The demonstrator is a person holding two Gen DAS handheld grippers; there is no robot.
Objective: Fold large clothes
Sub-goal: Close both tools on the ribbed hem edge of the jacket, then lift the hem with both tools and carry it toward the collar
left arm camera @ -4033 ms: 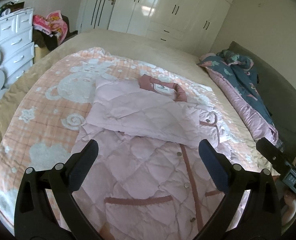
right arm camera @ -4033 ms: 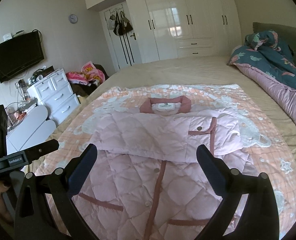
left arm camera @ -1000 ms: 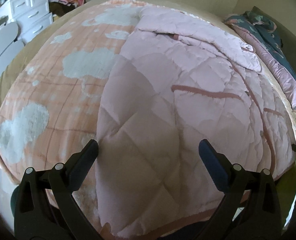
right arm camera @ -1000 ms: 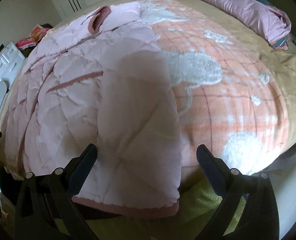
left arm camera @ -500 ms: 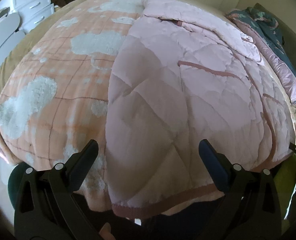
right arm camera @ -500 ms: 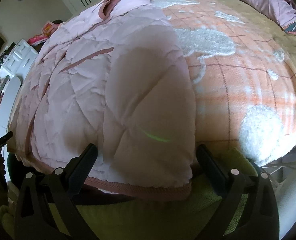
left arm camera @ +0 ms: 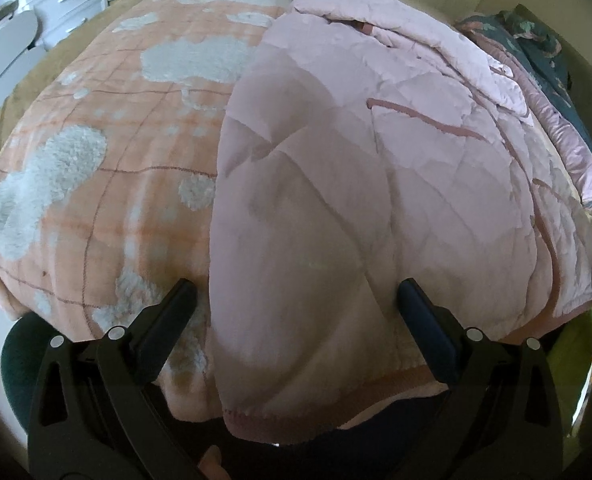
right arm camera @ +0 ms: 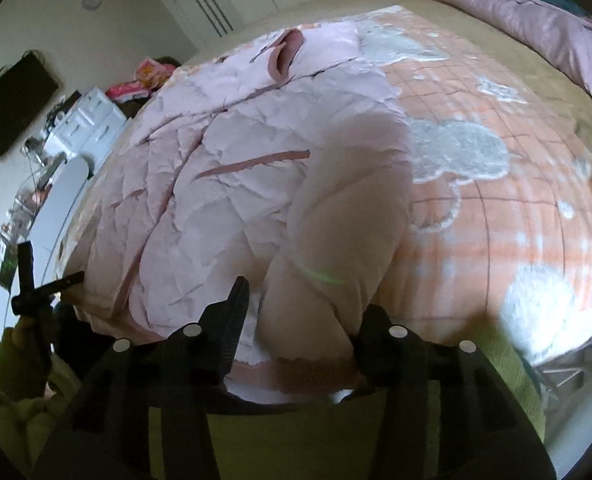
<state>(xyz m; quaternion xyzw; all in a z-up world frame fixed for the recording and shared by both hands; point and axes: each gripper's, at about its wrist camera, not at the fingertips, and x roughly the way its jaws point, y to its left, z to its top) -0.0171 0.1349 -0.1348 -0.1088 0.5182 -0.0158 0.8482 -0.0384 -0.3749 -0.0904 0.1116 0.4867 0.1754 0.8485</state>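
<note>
Bed carries a peach plaid blanket with white fleecy patches; pink quilted coat lies spread over the blanket, hem hanging past the near edge of the bed. Rolled duvet, pink and teal, lies along the far right edge of the bed. White drawer unit stands past the left edge; its drawers look closed, contents not visible.

Change since half a second ago: right-hand jaws, then spread wide either side of the hem corner, have narrowed, and the coat corner now bunches up between them. Left view: hem sits lower in frame and closer.

Right gripper: jaws closing, the right hem corner of the coat between the fingers, fabric humped just ahead; firm pad contact not confirmable.

Left gripper: jaws spread wide, straddling the left hem portion of the coat, not pinching it.
</note>
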